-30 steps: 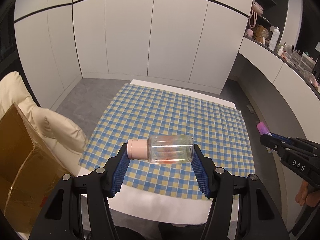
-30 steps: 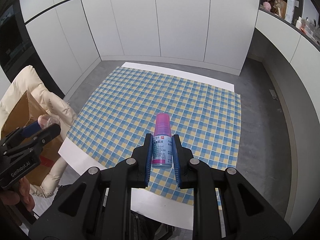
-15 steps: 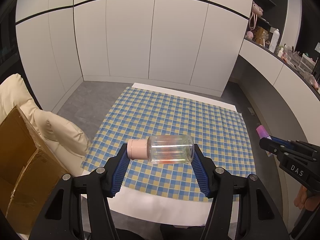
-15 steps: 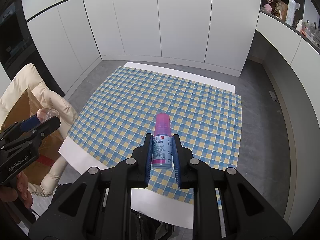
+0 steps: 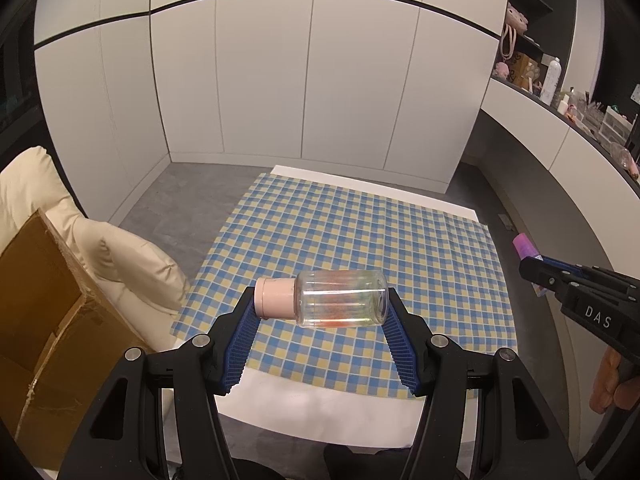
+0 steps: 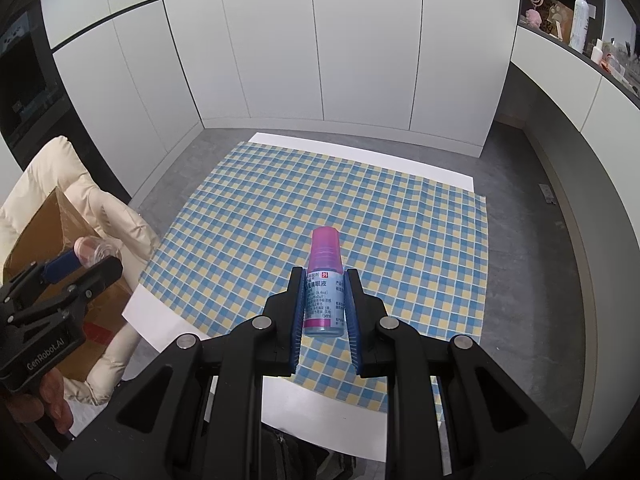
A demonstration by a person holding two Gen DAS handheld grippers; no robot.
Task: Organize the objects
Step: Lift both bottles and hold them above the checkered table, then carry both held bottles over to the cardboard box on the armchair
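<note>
My left gripper (image 5: 320, 312) is shut on a clear glass jar (image 5: 340, 298) with a pink cap, held sideways above the near edge of the table. The jar also shows in the right wrist view (image 6: 96, 250). My right gripper (image 6: 323, 300) is shut on a small blue bottle (image 6: 323, 292) with a pink cap and a printed label, held lengthwise, cap forward, above the checked cloth (image 6: 280, 208). Its pink cap shows in the left wrist view (image 5: 525, 245).
A white table (image 5: 320, 404) carries the blue and yellow checked cloth (image 5: 360, 232). A cream chair (image 5: 132, 264) with an open cardboard box (image 5: 44, 320) stands to the left. White cabinets lie behind; a cluttered counter (image 5: 560, 120) runs along the right.
Both grippers have drifted slightly while holding their objects; the views have tilted up a little, so the table appears lower. Neither grip has changed.
</note>
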